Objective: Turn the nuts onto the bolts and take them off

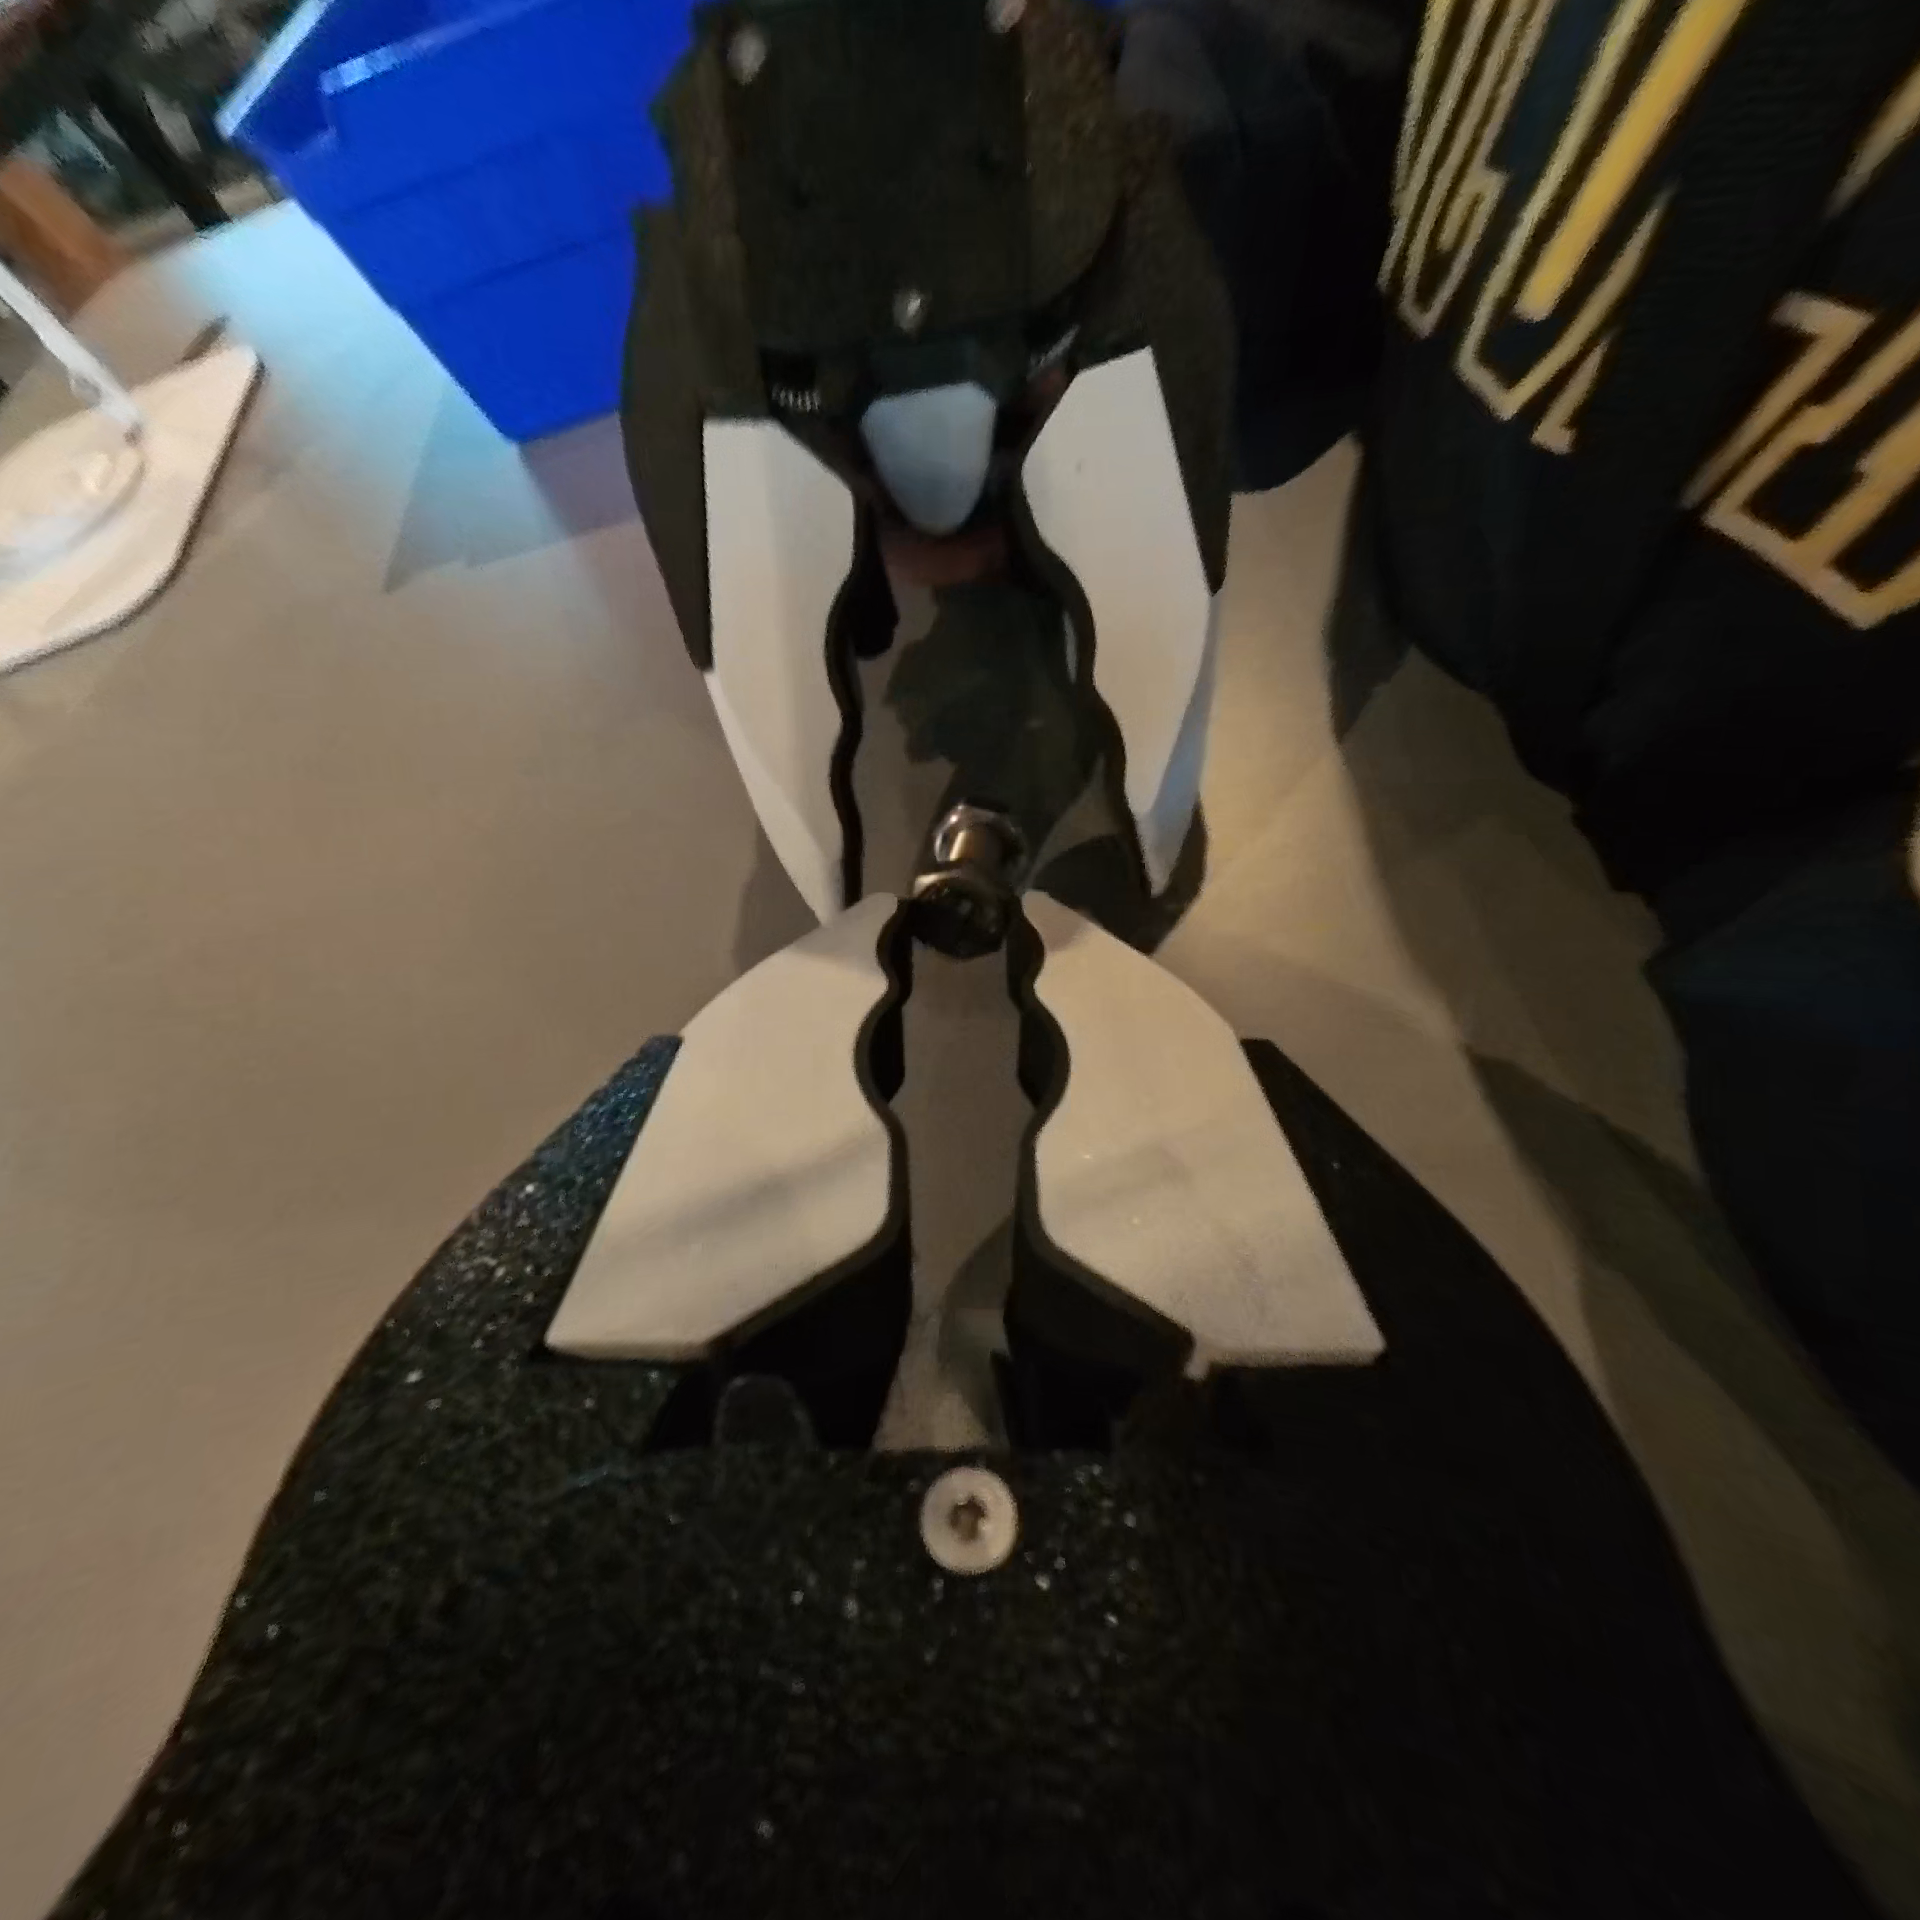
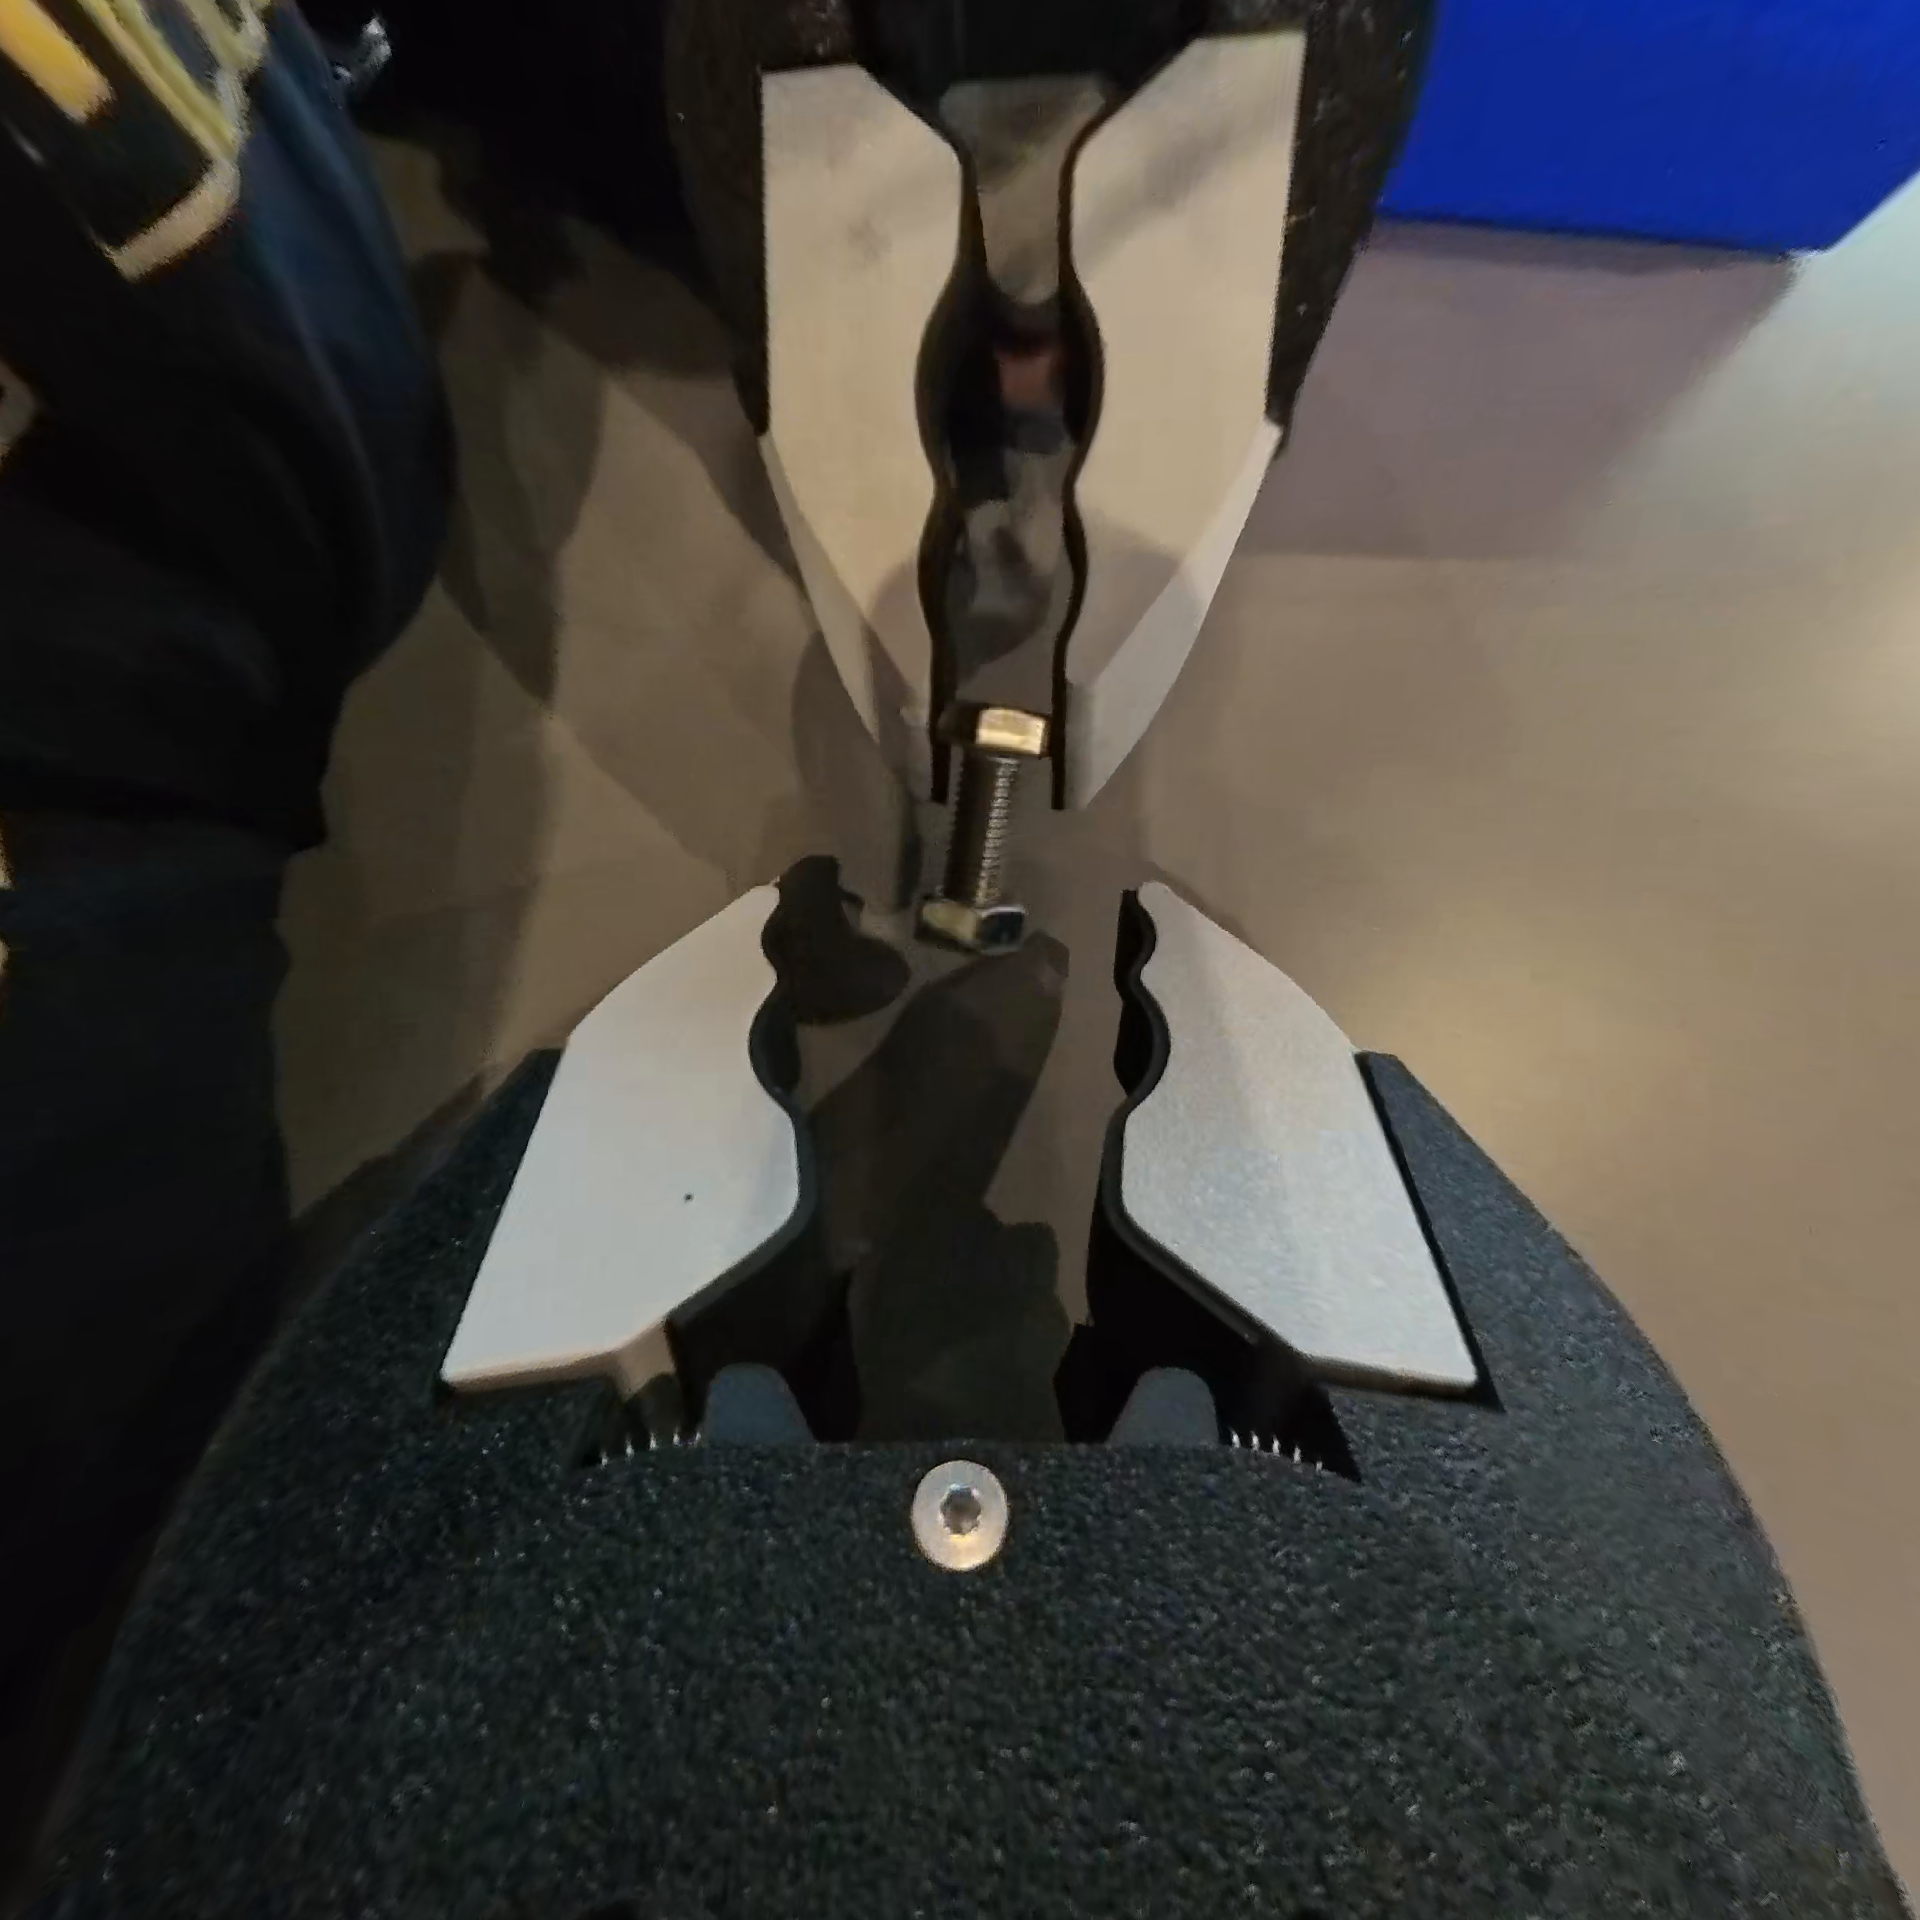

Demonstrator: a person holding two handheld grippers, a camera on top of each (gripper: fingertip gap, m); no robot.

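Fingers of the left gripper are clenched on the head of the bolt, held above the surface. The right gripper is spread wide around the nut, seated at the shank's end; whether threading or removal remains cannot be told.

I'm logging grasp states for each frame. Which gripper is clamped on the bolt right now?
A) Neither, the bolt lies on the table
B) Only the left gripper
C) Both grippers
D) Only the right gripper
B: the left gripper pinches the bolt by its head, while the right gripper stands open, its fingers clear of the nut on the bolt's end.
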